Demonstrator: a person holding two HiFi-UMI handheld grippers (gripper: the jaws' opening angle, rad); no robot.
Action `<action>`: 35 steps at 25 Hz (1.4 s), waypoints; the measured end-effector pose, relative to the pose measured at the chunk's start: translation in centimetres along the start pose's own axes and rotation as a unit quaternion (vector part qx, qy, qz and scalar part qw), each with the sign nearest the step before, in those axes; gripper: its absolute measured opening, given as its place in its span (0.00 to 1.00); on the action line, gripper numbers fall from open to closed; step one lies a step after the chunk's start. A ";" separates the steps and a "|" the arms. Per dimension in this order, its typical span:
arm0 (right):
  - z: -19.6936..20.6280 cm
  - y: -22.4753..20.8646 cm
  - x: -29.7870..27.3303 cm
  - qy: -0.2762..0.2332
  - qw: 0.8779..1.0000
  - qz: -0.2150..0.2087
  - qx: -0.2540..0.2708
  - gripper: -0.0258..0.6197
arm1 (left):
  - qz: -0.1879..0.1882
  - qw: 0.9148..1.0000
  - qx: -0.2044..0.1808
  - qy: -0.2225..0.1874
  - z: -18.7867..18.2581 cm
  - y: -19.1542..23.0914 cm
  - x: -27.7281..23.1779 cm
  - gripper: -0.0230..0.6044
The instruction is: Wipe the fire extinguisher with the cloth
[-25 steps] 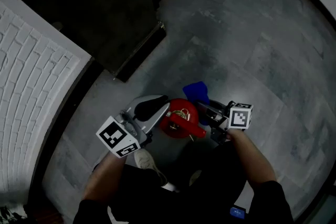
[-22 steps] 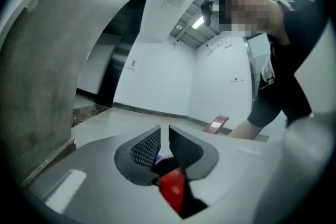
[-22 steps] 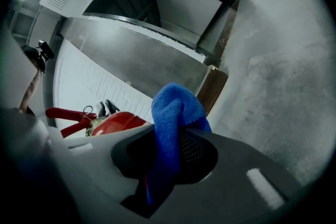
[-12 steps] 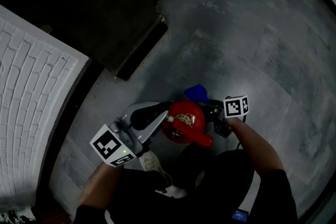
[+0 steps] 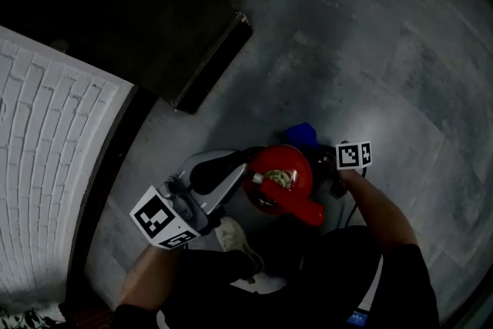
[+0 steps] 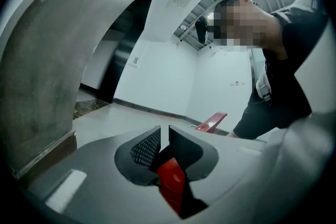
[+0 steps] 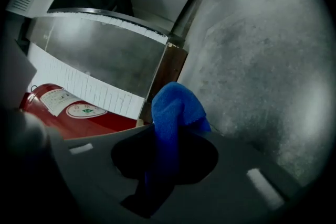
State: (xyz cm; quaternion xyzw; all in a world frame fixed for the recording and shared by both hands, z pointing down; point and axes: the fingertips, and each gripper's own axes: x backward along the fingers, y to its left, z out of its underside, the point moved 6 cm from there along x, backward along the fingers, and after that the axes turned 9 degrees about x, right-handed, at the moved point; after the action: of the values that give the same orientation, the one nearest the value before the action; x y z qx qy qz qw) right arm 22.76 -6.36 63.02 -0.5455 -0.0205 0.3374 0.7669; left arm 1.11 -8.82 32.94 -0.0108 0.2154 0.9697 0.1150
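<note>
The red fire extinguisher (image 5: pixel 281 177) stands on the grey floor just in front of my feet, seen from above. My left gripper (image 5: pixel 237 164) reaches in from the left and is shut on a red part of its top handle (image 6: pixel 170 181); the red lever (image 6: pixel 212 122) sticks out beyond the jaws. My right gripper (image 5: pixel 322 166) is at the extinguisher's right side, shut on the blue cloth (image 5: pixel 303 133). In the right gripper view the cloth (image 7: pixel 176 113) bulges out of the jaws, beside the red labelled cylinder (image 7: pixel 79 113).
A white brick wall (image 5: pixel 46 166) curves along the left. A dark recess (image 5: pixel 115 11) with a black edge strip (image 5: pixel 212 62) lies at the upper left. My shoe (image 5: pixel 231 235) is close to the extinguisher's base. Grey tile floor (image 5: pixel 385 50) spreads to the right.
The extinguisher's top has leaned right and towards me with the left gripper still on it. The right gripper and cloth have shifted right along its far side; less cloth shows.
</note>
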 end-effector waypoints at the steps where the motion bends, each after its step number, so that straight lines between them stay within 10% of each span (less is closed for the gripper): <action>1: 0.2 -0.4 -0.1 0.002 1.000 0.008 0.000 0.14 | 0.000 1.000 0.003 -0.001 0.0 0.0 0.0 0.11; 22: 4.1 -4.8 -0.4 0.026 0.992 0.119 -0.009 0.14 | -0.024 0.999 -0.027 -0.032 -0.9 -1.8 1.3 0.11; 27: 1.3 1.0 2.9 -0.053 0.996 0.067 0.032 0.14 | -0.037 0.997 -0.052 -0.048 -0.6 0.0 3.0 0.11; 31: -0.6 7.2 7.2 -0.107 0.988 0.047 0.098 0.14 | -0.001 0.991 0.026 -0.129 -1.5 1.6 3.5 0.11; 35: -1.7 14.5 11.0 -0.182 0.969 0.023 0.163 0.14 | 0.038 0.991 -0.015 -0.125 -2.0 1.0 2.4 0.11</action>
State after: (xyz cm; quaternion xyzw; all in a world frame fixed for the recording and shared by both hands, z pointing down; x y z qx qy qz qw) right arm 24.78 0.79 46.30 -0.3426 -0.0915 0.4476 0.8209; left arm -1.57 -10.05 31.36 0.1168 0.1852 0.9702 0.1039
